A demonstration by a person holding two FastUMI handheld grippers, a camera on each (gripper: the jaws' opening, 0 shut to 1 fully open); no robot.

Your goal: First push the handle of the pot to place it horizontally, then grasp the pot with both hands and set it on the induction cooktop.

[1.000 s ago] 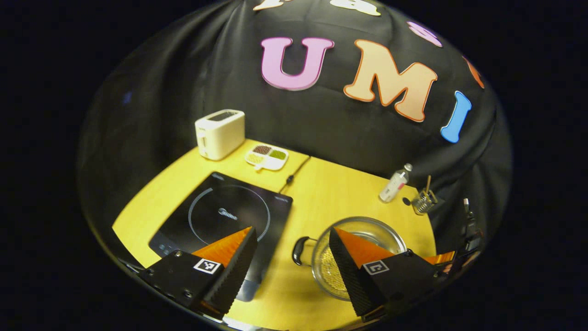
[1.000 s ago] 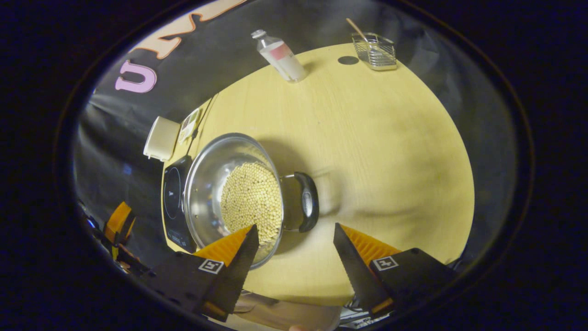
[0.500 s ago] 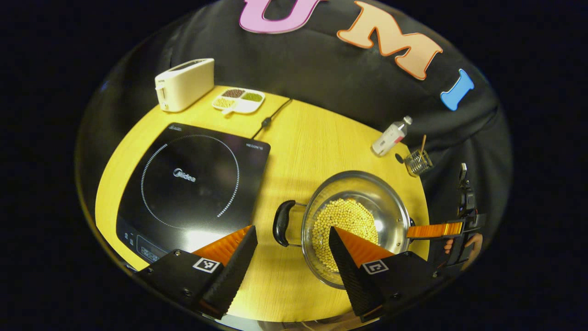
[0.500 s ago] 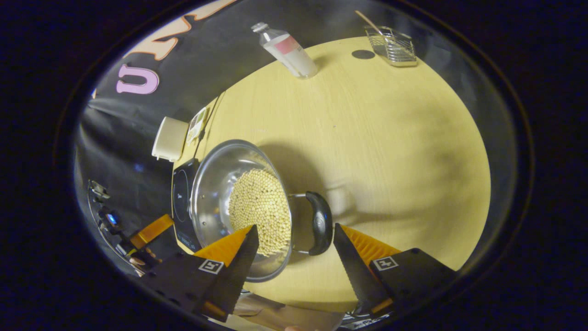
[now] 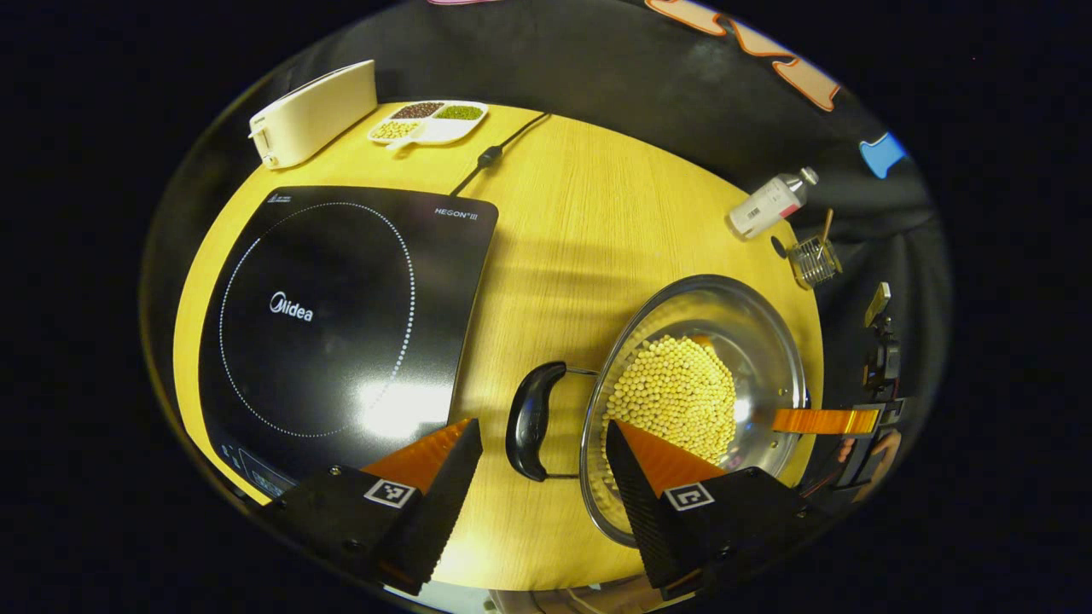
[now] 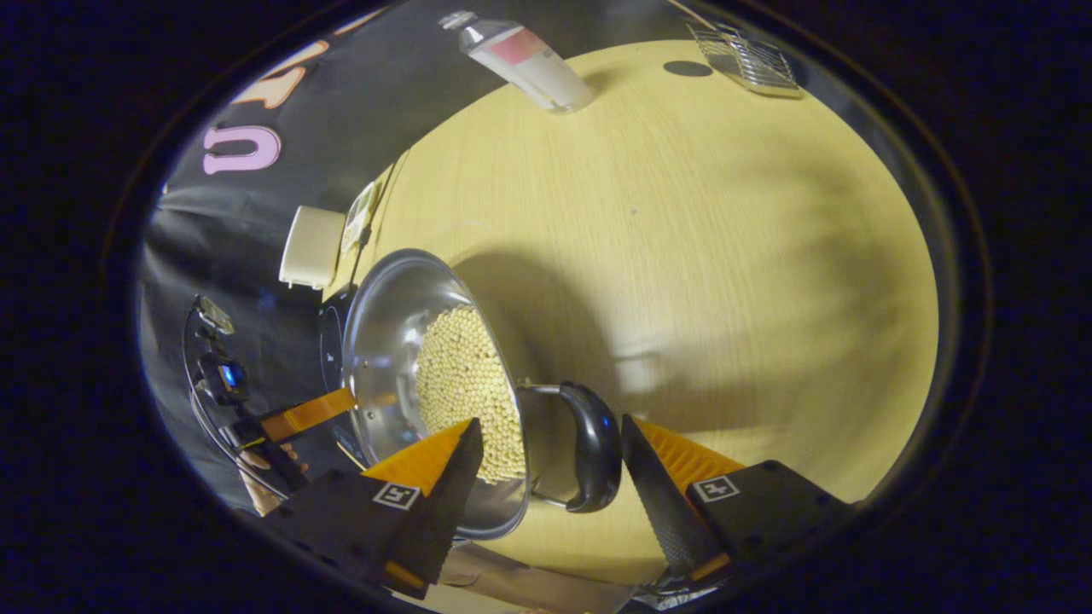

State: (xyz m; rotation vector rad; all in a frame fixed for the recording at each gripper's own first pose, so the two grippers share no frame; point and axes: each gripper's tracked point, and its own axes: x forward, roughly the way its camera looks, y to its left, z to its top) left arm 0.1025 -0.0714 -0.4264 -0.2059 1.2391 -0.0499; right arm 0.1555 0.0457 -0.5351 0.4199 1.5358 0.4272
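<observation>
Each pot [image 5: 759, 341] handle [image 5: 529, 422] sits between open jaws.

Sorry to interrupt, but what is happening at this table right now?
A person is working with two handheld grippers around a steel pot of yellow beans on the wooden table. The left gripper is open around the pot's left handle, and the right gripper is open around the opposite handle. Neither has closed yet. The pot sits beside the induction cooktop, not on it.
</observation>
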